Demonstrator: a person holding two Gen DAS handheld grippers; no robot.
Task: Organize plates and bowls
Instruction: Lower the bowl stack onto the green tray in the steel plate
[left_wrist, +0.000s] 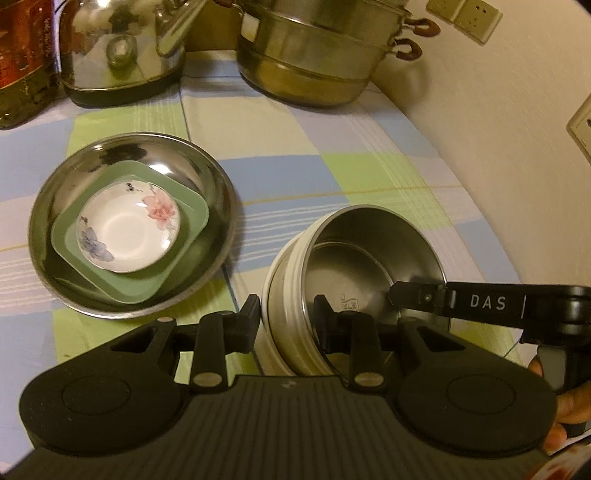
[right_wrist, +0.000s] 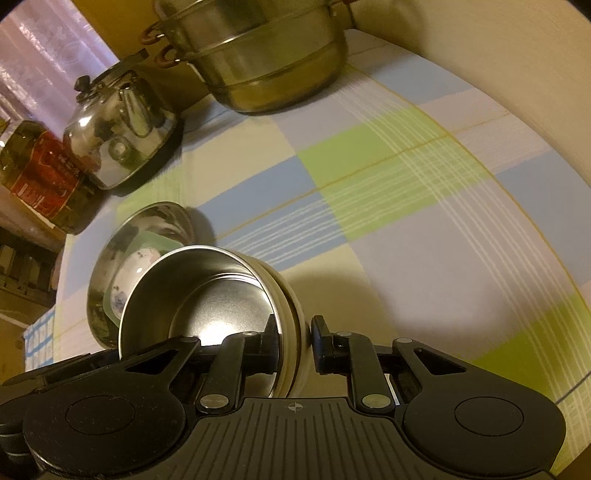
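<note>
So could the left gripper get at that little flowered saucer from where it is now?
Probably not yet. The left gripper is shut on the wall of the steel bowl, as is the right gripper. The flowered saucer lies uncovered on the green dish, so letting go first would leave the way free.

Dim, warm yellowish light; soft shadows, glare on steel, fisheye-bent edges, slight blur.

A checked cloth (right_wrist: 369, 177) of blue, green and cream covered the surface. A cream wall (left_wrist: 498, 122) with sockets (left_wrist: 465, 16) stood beside it; a pale curtain (right_wrist: 48, 62) hung behind, under warm, dim light.
</note>
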